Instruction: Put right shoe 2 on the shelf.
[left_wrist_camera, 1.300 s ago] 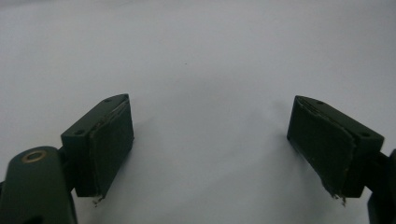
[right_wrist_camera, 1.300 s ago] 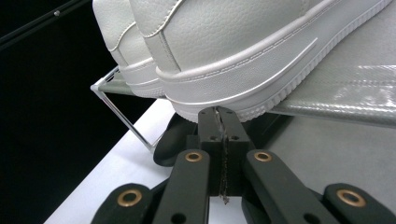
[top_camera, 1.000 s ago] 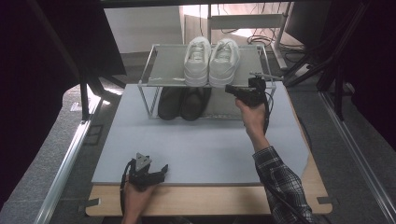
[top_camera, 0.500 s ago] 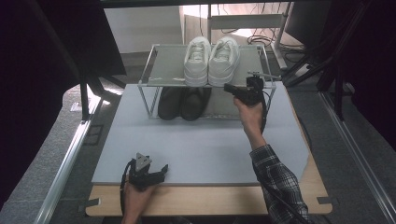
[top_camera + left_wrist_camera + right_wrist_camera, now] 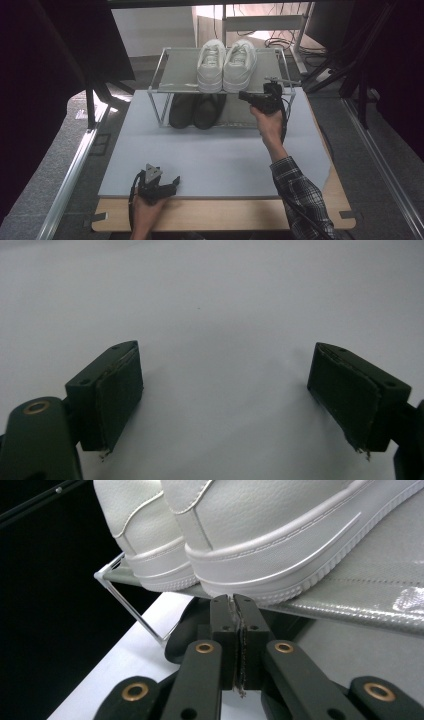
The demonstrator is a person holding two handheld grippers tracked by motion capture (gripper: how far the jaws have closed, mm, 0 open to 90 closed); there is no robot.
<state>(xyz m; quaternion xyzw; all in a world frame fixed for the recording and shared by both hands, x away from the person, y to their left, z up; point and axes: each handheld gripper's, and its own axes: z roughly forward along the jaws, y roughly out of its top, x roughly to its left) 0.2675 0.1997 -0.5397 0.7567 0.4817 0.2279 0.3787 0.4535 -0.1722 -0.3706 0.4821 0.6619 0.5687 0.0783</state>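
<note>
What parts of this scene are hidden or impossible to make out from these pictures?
- Black shoes, high view: the rack's top shelf covers their backs, and they are too dark for detail.
- White shoes, right gripper view: cut off by the top edge, toes unseen.
- Right gripper, high view: too small to tell whether its tips touch the shelf.
- Left gripper, left gripper view: body cut off by the bottom edge.

text: none legible | shoes, rack: seemingly unmarked

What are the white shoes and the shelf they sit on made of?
The white shoes look like smooth leather or faux leather, with a fine grain, stitched seams and ribbed rubbery soles. The shelf seems a thin metal-rod frame with a shiny, woven-looking grey sheet; plastic or coated fabric, hard to tell.
</note>
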